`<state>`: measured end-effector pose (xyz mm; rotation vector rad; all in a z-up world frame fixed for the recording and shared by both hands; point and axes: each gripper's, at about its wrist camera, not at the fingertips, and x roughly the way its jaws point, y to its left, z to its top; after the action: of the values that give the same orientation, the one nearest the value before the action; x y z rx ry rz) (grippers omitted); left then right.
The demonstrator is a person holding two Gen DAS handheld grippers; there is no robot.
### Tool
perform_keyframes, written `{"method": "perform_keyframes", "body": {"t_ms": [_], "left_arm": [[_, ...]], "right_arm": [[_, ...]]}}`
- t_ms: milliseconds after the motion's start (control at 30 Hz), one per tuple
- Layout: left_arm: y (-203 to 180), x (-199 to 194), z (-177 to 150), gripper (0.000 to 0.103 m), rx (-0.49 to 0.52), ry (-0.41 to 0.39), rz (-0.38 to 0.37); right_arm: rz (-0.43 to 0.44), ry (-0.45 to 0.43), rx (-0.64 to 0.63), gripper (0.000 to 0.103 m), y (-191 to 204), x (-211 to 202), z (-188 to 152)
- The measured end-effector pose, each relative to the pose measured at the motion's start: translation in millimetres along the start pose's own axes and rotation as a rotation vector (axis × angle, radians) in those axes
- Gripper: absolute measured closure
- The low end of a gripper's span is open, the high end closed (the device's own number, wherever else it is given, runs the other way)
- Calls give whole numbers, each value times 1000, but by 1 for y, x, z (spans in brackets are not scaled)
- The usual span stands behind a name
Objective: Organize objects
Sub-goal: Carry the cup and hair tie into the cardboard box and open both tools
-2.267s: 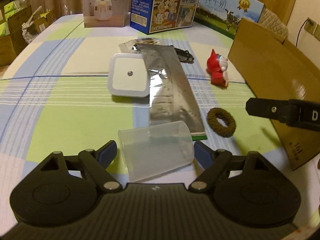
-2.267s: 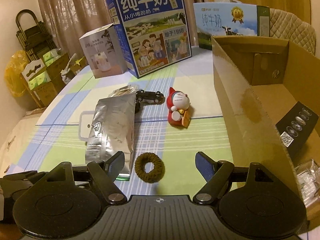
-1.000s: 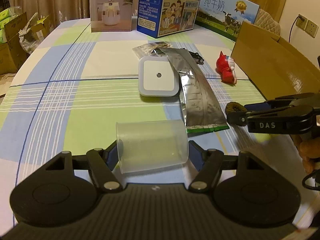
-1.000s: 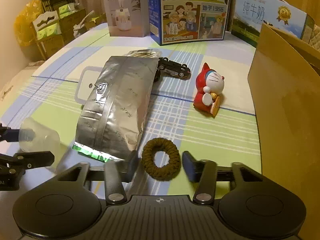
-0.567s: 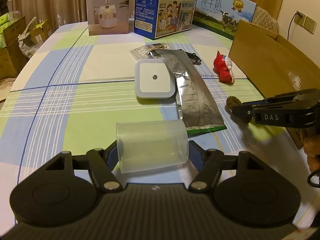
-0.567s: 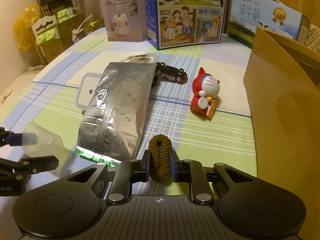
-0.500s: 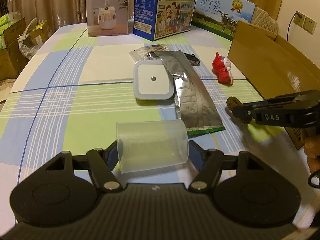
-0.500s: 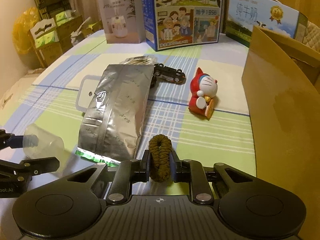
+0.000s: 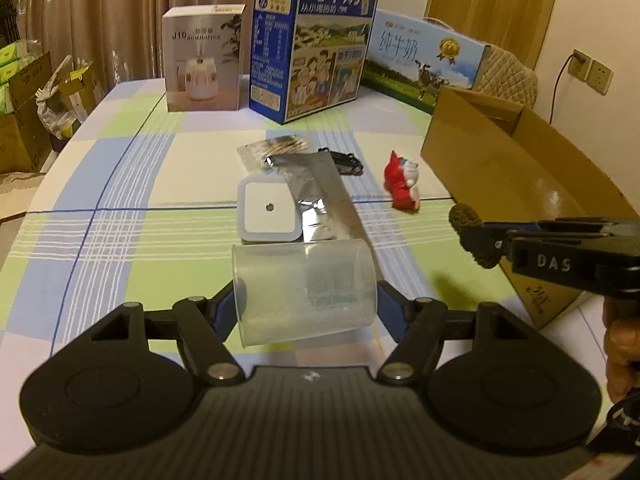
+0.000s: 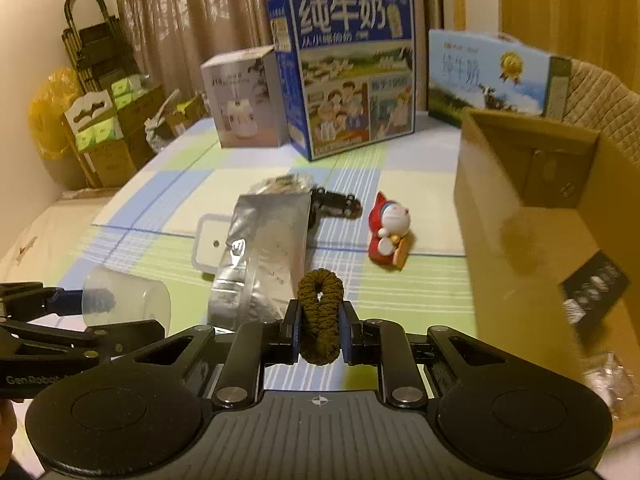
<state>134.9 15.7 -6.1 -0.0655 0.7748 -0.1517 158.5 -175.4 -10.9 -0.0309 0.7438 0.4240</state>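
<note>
1. The right gripper (image 10: 319,332) has its fingers (image 10: 291,330) pressed nearly together on a brown hair tie (image 10: 320,312), squeezed into a narrow upright loop and lifted clear of the counter (image 10: 420,284).
2. The left gripper (image 9: 305,306) has its fingers (image 9: 224,308) set fairly wide, clamped on the sides of a clear plastic cup (image 9: 304,284) lying sideways between them, mouth toward 9 o'clock in the left wrist view and off the cloth.
3. Judged step: both picks look done and the carry is in hand. The open cardboard box (image 10: 532,216) stands at 2 o'clock of the hair tie and already holds a small black carton (image 10: 592,288).
4. The next move calls for bringing each load over the box's near wall before letting go; the cup is light and smooth, so the grip must not slacken early.
5. On the checked green-and-blue cloth there remain a silver foil pouch (image 10: 268,248), a white square night light (image 9: 267,210), a black toy car (image 10: 334,202) and a red cat figurine (image 10: 390,232), the last at 12 o'clock of the hair tie.
6. At the far edge stand two milk cartons (image 10: 352,88) and a humidifier box (image 10: 244,98); curtains (image 10: 180,20) hang behind.
</note>
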Motion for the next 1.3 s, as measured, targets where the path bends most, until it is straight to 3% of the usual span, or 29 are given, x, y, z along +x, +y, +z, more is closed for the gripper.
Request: {"method": "perform_keyframes", "body": {"t_ms": [333, 767, 1067, 1300], "left_arm": [[-48, -35, 17, 37, 73, -38, -48], [-163, -47, 58, 37, 214, -91, -201], [-232, -29, 80, 37, 274, -86, -278], [-262, -1, 83, 36, 302, -53, -310]], "right_arm": [[-56, -61, 25, 87, -22, -67, 10], [-262, -128, 104, 87, -121, -148, 12], [-304, -121, 166, 87, -168, -160, 8], [-311, -120, 219, 87, -198, -162, 2]]}}
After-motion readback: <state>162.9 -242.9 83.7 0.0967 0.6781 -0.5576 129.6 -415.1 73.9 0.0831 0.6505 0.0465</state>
